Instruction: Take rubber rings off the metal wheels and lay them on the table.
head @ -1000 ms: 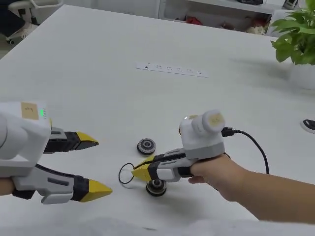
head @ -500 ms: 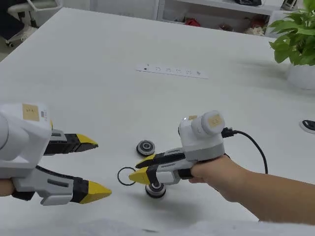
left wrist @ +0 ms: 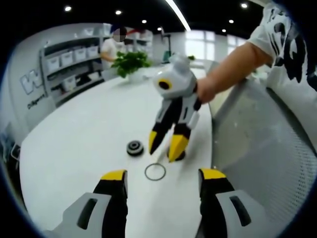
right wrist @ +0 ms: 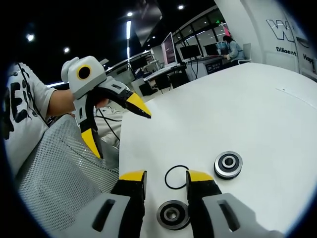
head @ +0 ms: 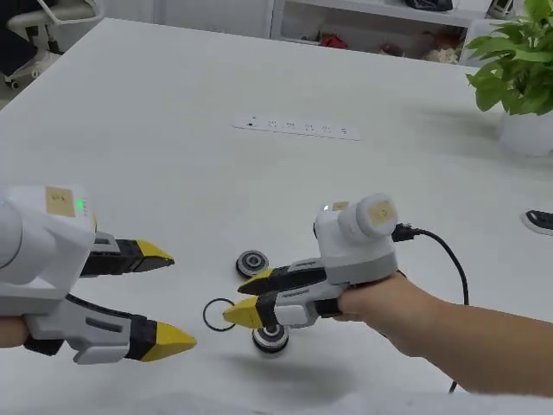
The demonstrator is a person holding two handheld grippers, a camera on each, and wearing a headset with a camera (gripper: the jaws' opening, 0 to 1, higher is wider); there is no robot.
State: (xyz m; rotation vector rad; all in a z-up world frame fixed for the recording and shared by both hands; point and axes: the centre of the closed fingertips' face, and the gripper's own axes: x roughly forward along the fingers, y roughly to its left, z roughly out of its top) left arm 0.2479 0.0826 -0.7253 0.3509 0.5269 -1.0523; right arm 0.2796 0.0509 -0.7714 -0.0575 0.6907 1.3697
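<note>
Rubber ring [head: 219, 314] flat on the tabletop [head: 173, 130], both claws free

The thin black rubber ring lay as an open circle on the smooth white tabletop, close to its near edge. Two round metal wheels with dark rims and shiny centres stood near it: the far wheel [head: 252, 263] just behind the ring, the near wheel [head: 270, 339] under the right gripper [head: 240, 298]. That claw was released, its yellow tips a little apart and grasping nothing. The left gripper [head: 180, 300] was spread wide, also free. At the far right edge, a white pot [head: 527, 134] contained a leafy green plant [head: 514, 56].
</note>
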